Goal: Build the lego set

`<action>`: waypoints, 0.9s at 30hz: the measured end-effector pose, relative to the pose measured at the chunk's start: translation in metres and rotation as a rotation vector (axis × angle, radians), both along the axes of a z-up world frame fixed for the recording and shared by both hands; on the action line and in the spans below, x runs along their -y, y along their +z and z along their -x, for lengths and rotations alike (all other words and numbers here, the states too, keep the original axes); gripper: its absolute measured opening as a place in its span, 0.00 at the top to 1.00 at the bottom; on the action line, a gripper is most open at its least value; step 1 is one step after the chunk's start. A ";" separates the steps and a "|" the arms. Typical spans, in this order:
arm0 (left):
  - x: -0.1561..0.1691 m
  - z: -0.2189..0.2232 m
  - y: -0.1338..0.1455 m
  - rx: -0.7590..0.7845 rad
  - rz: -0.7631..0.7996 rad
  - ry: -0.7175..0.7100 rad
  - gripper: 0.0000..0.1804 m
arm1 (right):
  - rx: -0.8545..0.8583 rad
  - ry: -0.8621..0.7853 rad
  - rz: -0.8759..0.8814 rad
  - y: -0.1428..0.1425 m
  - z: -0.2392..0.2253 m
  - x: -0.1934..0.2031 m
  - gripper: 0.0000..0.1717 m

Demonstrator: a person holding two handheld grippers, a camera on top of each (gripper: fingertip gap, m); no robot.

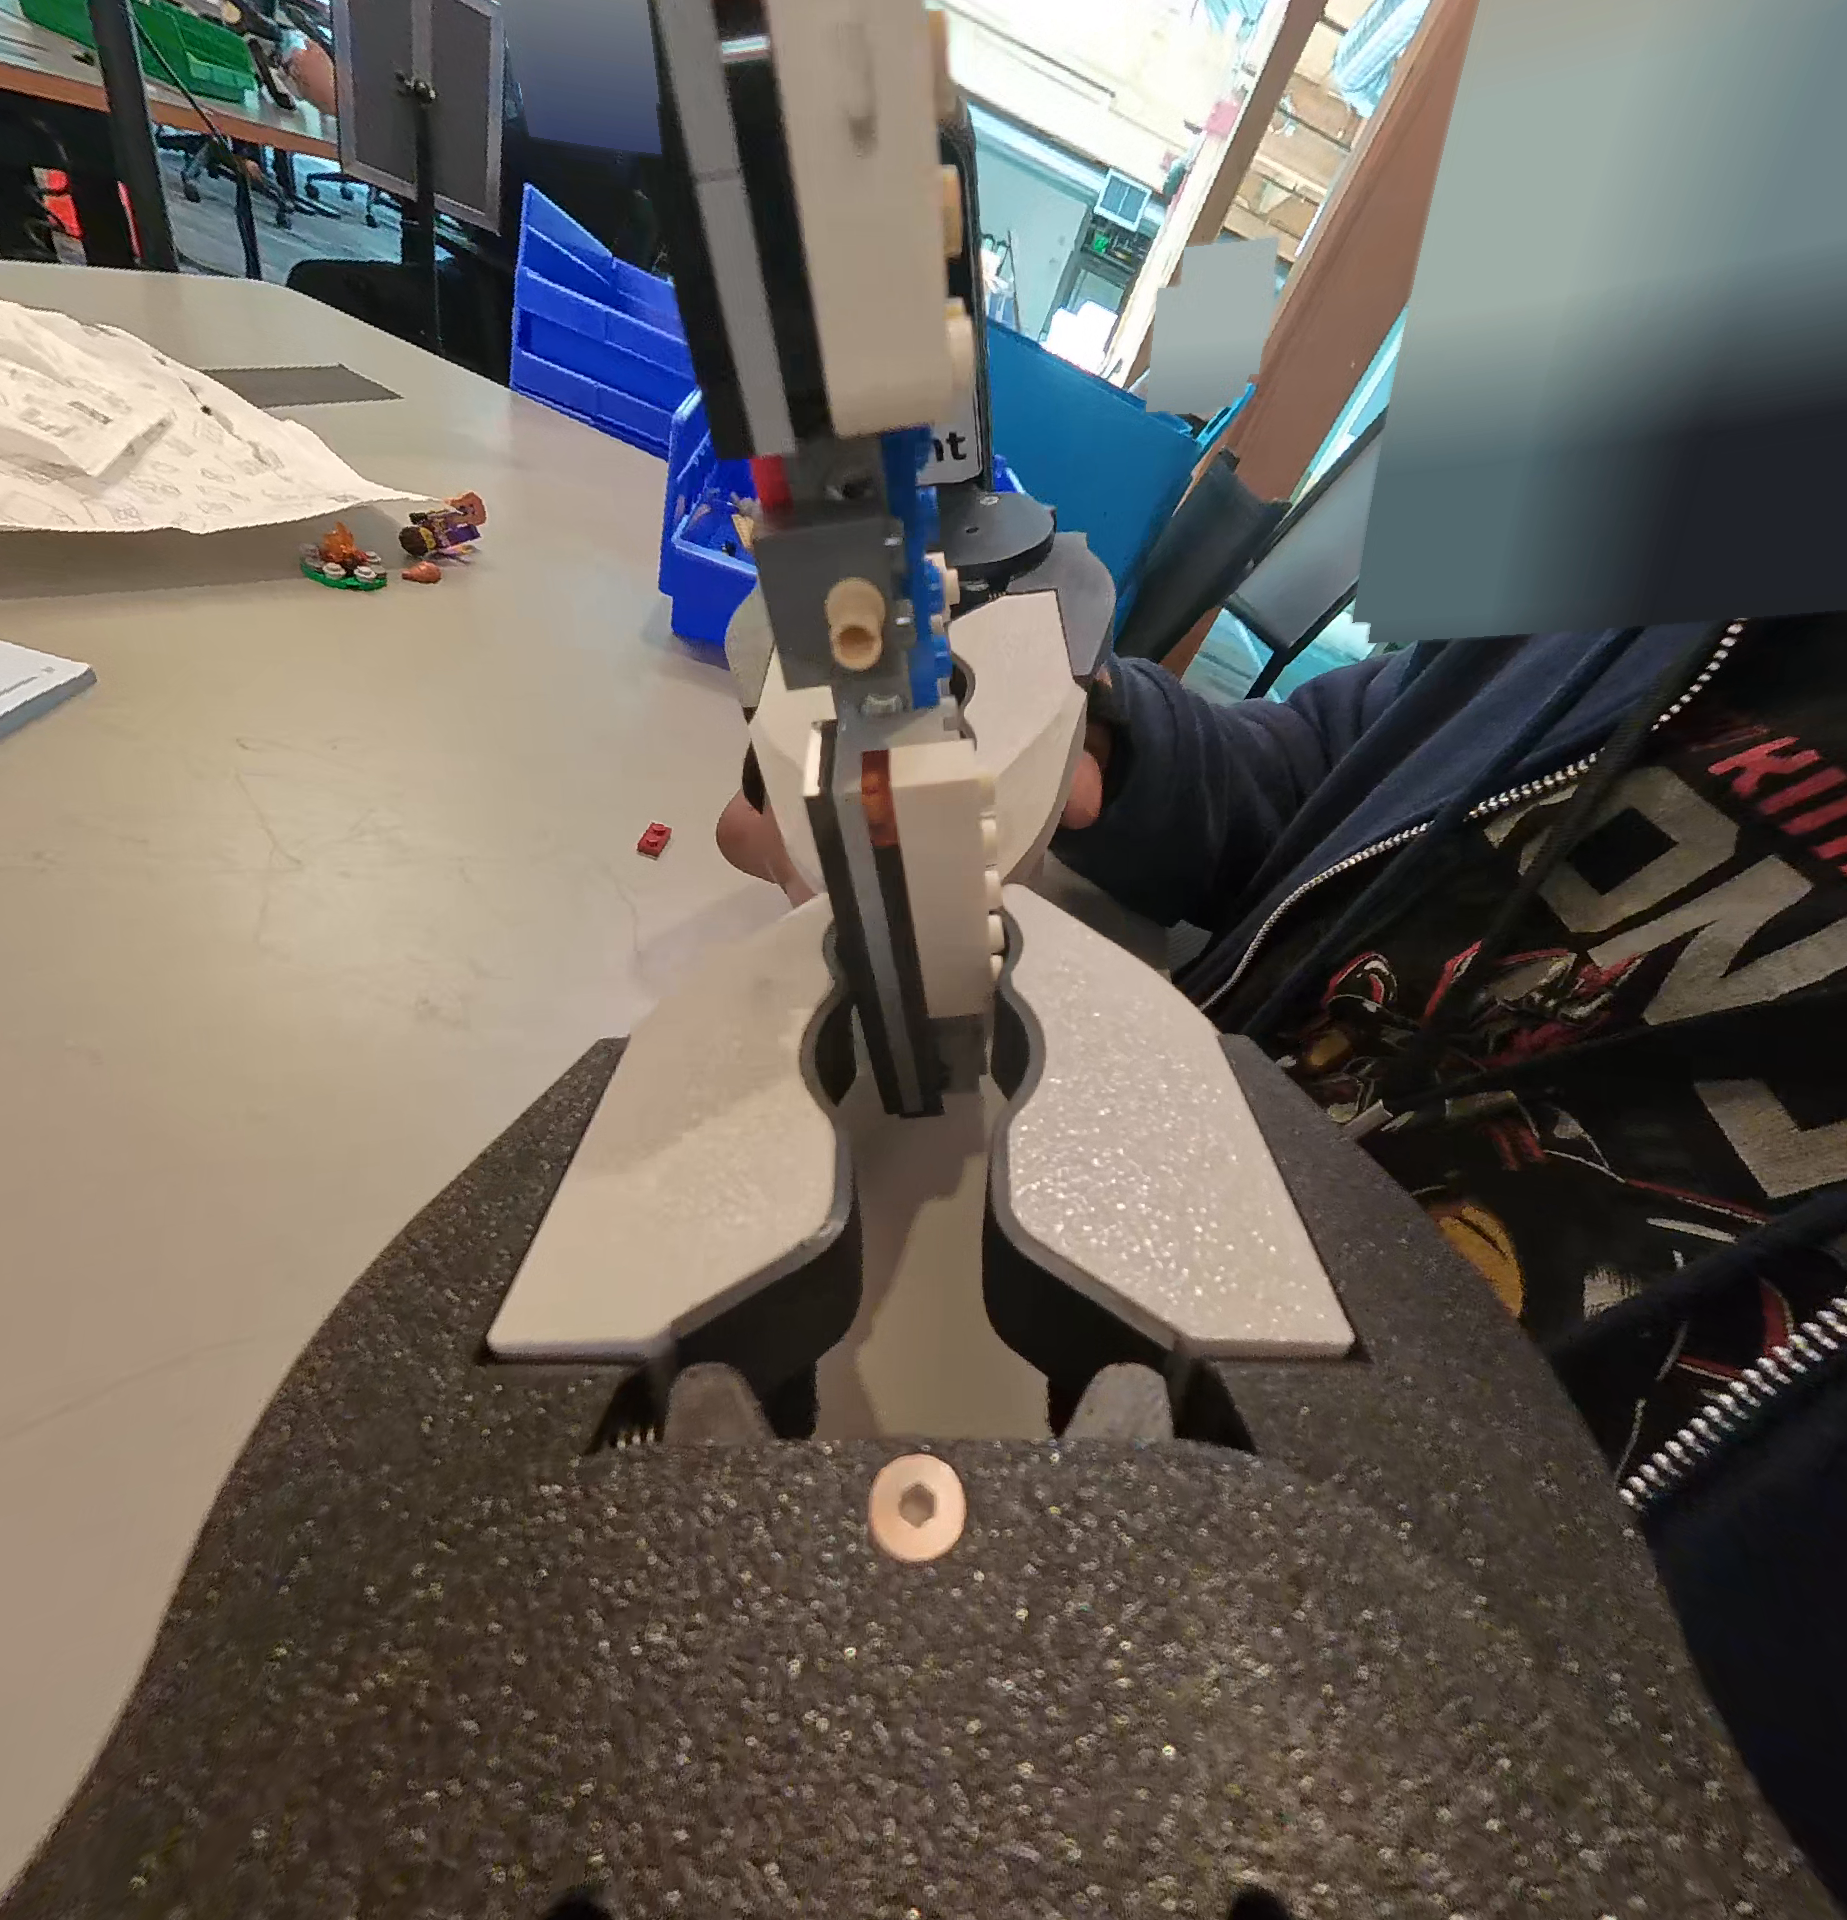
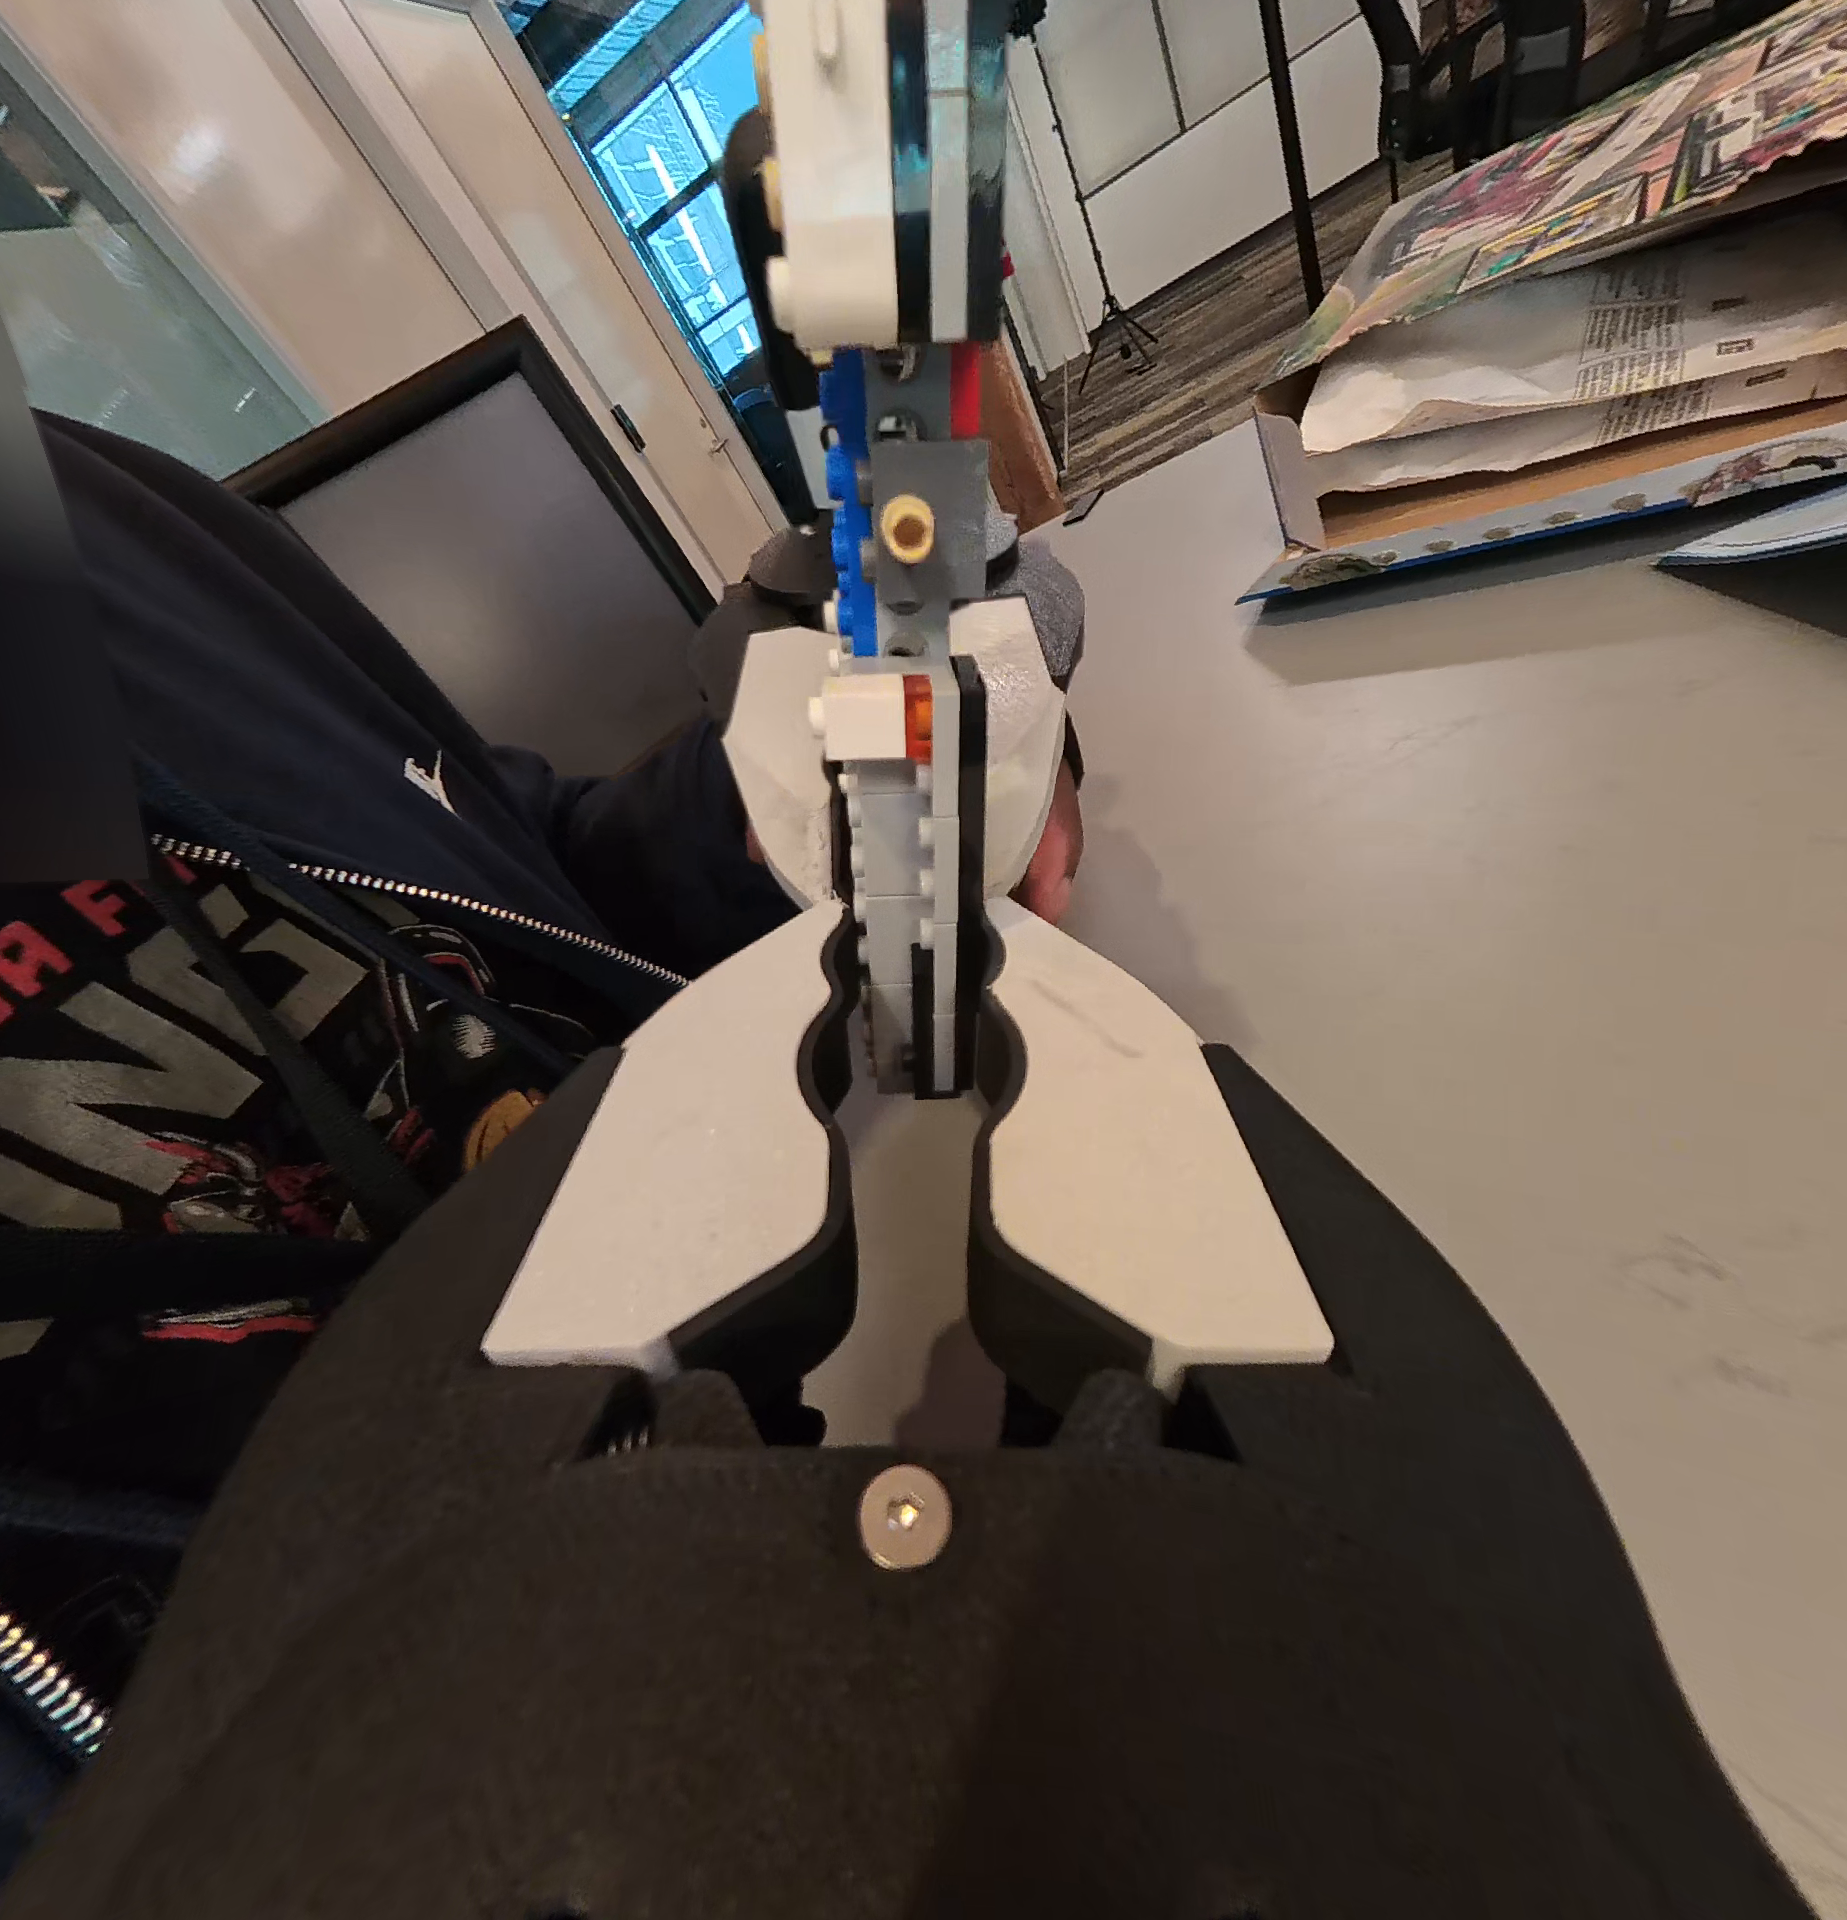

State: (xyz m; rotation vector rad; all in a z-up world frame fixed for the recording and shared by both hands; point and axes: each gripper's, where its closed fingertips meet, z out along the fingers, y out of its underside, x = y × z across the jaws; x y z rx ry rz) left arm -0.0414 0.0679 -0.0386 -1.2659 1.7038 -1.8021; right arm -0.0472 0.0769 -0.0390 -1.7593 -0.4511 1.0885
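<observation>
The grey bench [image 1: 275, 831] carries, at its far edge in the left wrist view, blue bins [image 1: 597, 312]; the nearest one [image 1: 706, 582] holds small parts too blurred to name. In the right wrist view a flat open cardboard box [image 2: 1521, 499] on the far right holds printed paper sheets. Far left lie folded paper sheets [image 1: 119, 436], with small toy figures [image 1: 420, 540] beside them and a lone red brick [image 1: 653, 837] nearer. A tall brick model [image 1: 898, 914], white, black, grey and blue, stands upright between both tools: the left gripper [image 1: 914, 997] is clenched on its lower end, and the right gripper [image 2: 914, 997] clamps the same end from the opposite side.
</observation>
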 end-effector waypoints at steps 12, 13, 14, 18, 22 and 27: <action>-0.004 -0.004 -0.005 0.003 0.178 0.018 0.88 | 0.001 -0.038 0.076 -0.006 -0.004 -0.004 0.89; -0.004 -0.004 -0.005 0.006 0.177 0.023 0.88 | 0.001 -0.040 0.076 -0.006 -0.004 -0.004 0.89; -0.005 -0.004 -0.005 0.007 0.176 0.029 0.88 | 0.002 -0.044 0.076 -0.006 -0.004 -0.005 0.89; -0.004 -0.005 -0.004 0.022 0.172 0.038 0.88 | 0.007 -0.048 0.068 -0.005 -0.005 -0.004 0.89; -0.004 -0.005 -0.004 0.029 0.189 0.040 0.88 | 0.011 -0.040 0.070 -0.006 -0.006 -0.004 0.89; -0.009 -0.007 0.000 0.064 0.236 0.056 0.89 | 0.017 -0.087 0.059 -0.002 -0.012 -0.010 0.83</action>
